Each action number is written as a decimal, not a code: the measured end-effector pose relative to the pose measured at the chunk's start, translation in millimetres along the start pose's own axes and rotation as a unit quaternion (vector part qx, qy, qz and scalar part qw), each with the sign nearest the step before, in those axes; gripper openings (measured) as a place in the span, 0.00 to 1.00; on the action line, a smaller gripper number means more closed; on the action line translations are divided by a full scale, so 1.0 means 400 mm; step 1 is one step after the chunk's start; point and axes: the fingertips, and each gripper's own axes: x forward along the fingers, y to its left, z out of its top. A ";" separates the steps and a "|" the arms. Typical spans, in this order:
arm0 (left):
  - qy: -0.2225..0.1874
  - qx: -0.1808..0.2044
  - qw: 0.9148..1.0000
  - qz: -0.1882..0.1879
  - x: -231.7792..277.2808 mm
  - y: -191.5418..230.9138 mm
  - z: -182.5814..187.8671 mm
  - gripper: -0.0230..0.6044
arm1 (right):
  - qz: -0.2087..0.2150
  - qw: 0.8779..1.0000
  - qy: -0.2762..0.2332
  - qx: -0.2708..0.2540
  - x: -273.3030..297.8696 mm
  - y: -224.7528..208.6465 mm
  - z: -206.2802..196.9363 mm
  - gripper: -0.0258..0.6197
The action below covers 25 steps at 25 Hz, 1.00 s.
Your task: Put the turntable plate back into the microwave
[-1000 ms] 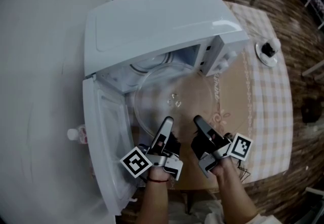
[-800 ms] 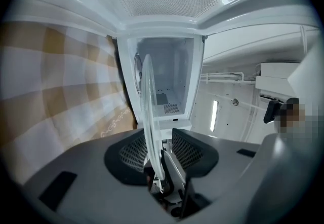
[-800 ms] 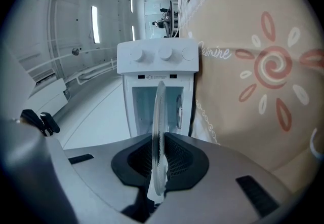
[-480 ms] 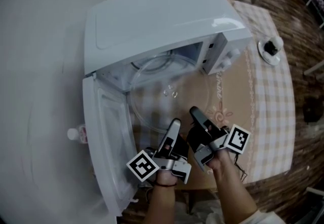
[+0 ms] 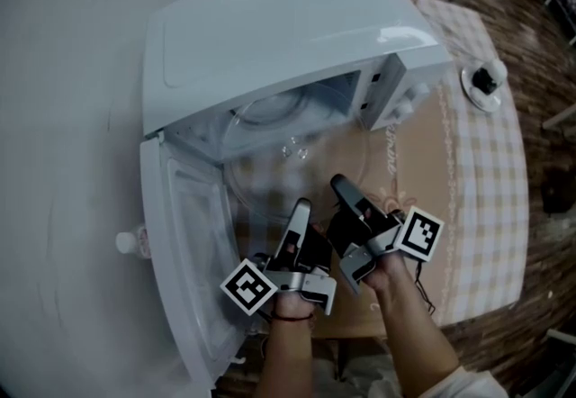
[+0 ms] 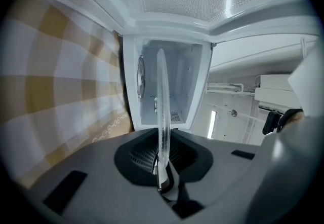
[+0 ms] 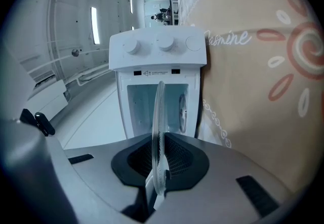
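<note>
The clear glass turntable plate point(image 5: 290, 173) lies level, its far half inside the open cavity point(image 5: 270, 110) of the white microwave point(image 5: 270, 36). My left gripper point(image 5: 301, 212) holds the plate's near rim. Its jaws have just been closing, and the rim point(image 6: 162, 96) stands edge-on between them, pinched at the left gripper point(image 6: 162, 164). My right gripper point(image 5: 340, 187) is shut on the rim a little to the right. In the right gripper view the plate point(image 7: 158, 111) runs edge-on from the right gripper point(image 7: 159, 167) toward the cavity.
The microwave door point(image 5: 184, 243) hangs open to the left of my left hand. The knob panel point(image 5: 407, 92) borders the cavity on the right. The checked tablecloth point(image 5: 486, 162) carries a small white dish point(image 5: 484, 85) at the far right. A bottle point(image 5: 129, 240) lies left of the door.
The plate has slid further into the microwave cavity. The right gripper moved with it toward the microwave. The left gripper stayed near the plate's front rim.
</note>
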 end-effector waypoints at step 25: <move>-0.026 0.028 0.999 -0.024 0.149 0.039 0.166 0.09 | 0.024 0.999 0.025 -0.011 0.226 -0.040 0.066 0.11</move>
